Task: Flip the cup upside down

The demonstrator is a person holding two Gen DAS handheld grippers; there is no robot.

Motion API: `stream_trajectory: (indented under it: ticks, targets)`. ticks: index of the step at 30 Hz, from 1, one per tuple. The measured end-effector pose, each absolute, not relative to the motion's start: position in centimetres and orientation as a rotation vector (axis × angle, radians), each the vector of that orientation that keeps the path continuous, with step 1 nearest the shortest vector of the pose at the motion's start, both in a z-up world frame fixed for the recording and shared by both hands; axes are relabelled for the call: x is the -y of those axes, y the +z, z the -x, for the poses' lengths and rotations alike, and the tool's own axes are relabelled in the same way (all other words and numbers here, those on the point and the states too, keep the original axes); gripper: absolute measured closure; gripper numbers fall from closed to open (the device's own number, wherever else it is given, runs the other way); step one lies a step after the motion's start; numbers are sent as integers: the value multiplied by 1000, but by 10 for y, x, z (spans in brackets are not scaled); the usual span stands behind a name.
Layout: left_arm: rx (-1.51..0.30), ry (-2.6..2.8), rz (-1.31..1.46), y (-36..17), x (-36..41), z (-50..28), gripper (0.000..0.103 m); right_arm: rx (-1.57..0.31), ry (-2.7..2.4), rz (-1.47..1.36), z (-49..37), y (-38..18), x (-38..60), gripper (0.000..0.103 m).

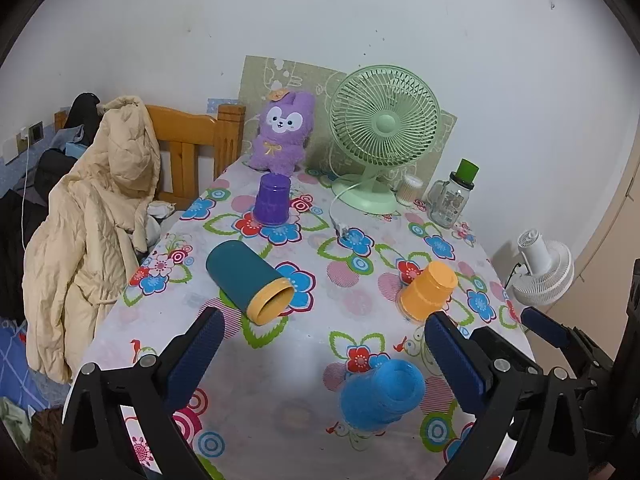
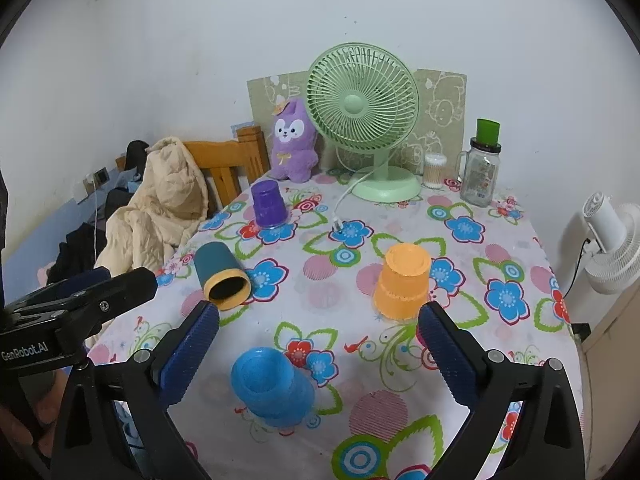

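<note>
A teal cup with a yellow rim [image 1: 249,282] lies on its side on the flowered tablecloth, mouth toward me; it also shows in the right wrist view [image 2: 221,277]. A blue cup [image 1: 382,394] [image 2: 273,385], an orange cup [image 1: 428,290] [image 2: 403,281] and a purple cup [image 1: 273,199] [image 2: 269,203] stand upside down. My left gripper [image 1: 324,336] is open and empty above the near table, the teal cup just beyond its left finger. My right gripper [image 2: 318,330] is open and empty, with the blue cup between and below its fingers.
A green desk fan [image 1: 382,132], a purple plush toy [image 1: 282,134], a cotton swab jar [image 1: 408,189] and a glass jar with a green lid [image 1: 452,196] stand at the table's back. A chair with a beige coat [image 1: 92,220] is left; a white fan [image 1: 542,268] right.
</note>
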State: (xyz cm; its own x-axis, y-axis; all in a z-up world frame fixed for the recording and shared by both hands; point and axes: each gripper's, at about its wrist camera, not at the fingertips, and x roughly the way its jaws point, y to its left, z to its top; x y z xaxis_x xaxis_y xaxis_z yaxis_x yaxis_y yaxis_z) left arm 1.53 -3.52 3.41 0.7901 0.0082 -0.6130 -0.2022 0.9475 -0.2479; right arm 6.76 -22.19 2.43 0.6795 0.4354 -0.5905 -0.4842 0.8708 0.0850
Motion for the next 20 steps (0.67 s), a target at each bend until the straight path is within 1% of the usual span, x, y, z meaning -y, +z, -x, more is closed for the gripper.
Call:
stream_trajectory:
  ticks: [20]
  targets:
    - [-652, 113, 310, 33, 34, -14, 1, -644, 515, 85, -69, 24, 221, 2]
